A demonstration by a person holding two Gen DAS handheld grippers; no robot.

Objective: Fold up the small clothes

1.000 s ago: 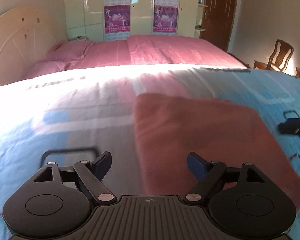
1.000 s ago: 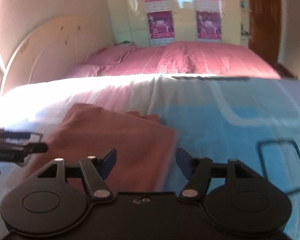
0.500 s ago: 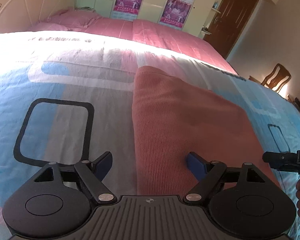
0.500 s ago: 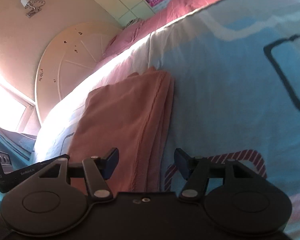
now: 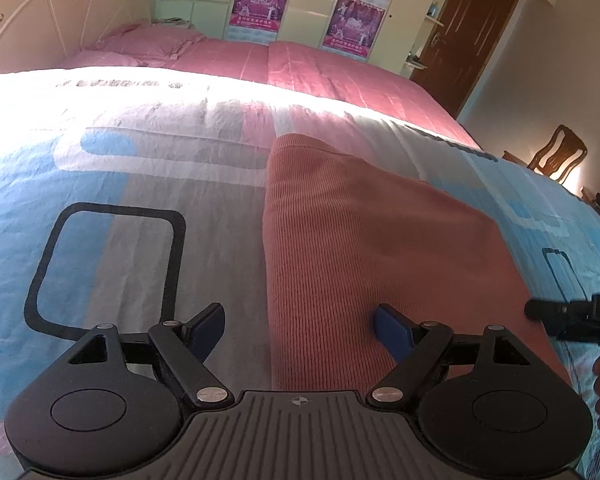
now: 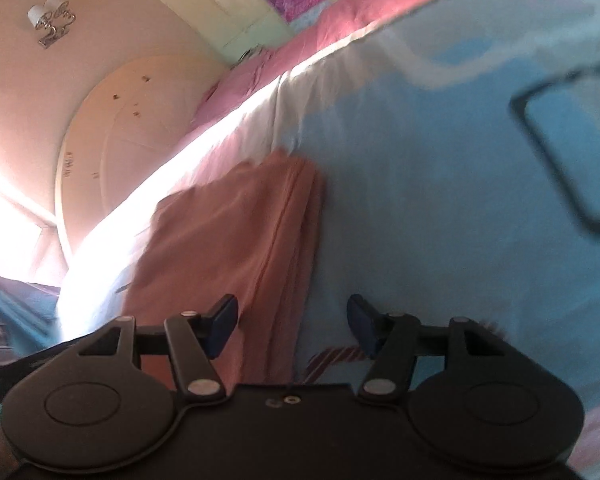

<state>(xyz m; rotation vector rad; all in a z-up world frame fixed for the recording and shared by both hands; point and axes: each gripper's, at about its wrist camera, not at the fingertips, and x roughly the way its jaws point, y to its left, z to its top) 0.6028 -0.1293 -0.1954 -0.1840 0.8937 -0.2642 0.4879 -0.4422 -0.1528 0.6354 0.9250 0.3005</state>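
Patterned bedspread (image 5: 148, 184) beneath folded garment (image 5: 364, 248)

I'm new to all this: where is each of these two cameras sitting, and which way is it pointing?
Left wrist view: sits on the left hand-held gripper, looking forward along its open fingers over the bedspread at the folded pink garment; the right hand-held gripper and part of a hand show at the right edge.
Right wrist view: sits on the right hand-held gripper, tilted and blurred, fingers open, looking along the garment's layered edge toward the headboard.
Shared: the same garment, the bedspread and the headboard.
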